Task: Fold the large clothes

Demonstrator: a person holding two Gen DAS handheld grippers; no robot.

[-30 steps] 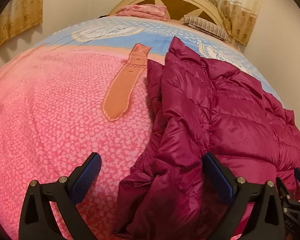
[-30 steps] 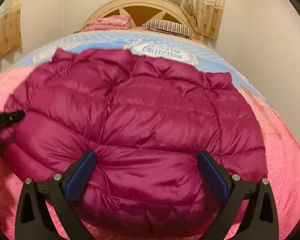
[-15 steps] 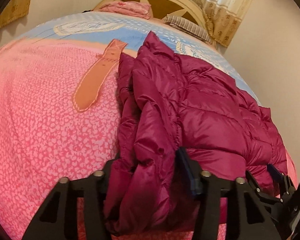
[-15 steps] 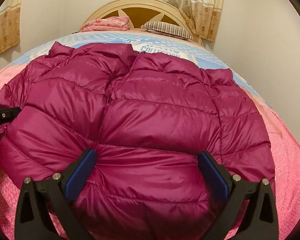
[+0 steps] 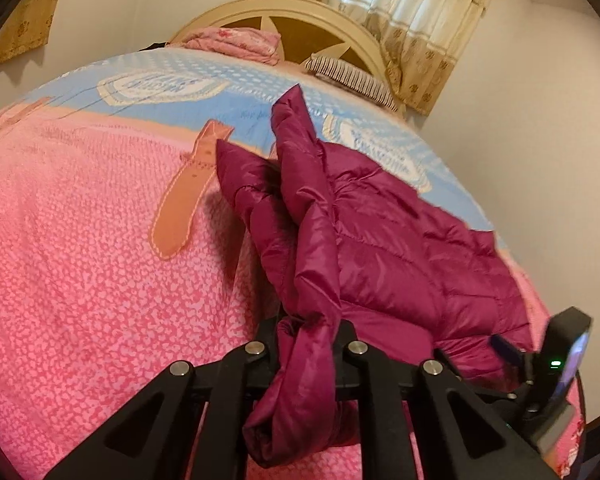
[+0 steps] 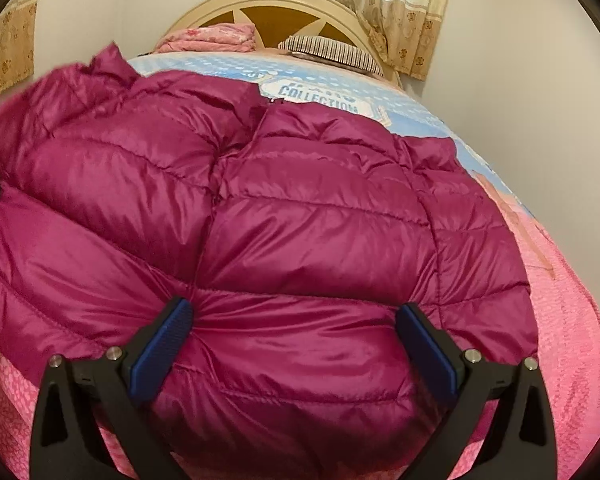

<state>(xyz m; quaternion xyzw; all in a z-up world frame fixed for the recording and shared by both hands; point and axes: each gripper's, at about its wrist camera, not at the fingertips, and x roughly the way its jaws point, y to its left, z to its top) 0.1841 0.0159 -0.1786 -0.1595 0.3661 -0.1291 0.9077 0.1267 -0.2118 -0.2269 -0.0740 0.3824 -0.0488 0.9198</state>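
Left wrist: jacket point(image 5: 380, 240) before striped pillow point(image 5: 352, 80).

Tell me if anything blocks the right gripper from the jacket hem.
Nothing visible does. The right gripper is open, its fingers straddling the near edge of the magenta puffer jacket; only jacket fabric lies between them.

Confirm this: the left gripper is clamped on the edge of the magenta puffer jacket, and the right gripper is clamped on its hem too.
Half right. The left gripper is shut on a bunched edge of the magenta puffer jacket. The right gripper is not clamped: the right wrist view shows its jaws spread wide, the blue pads either side of the hem.
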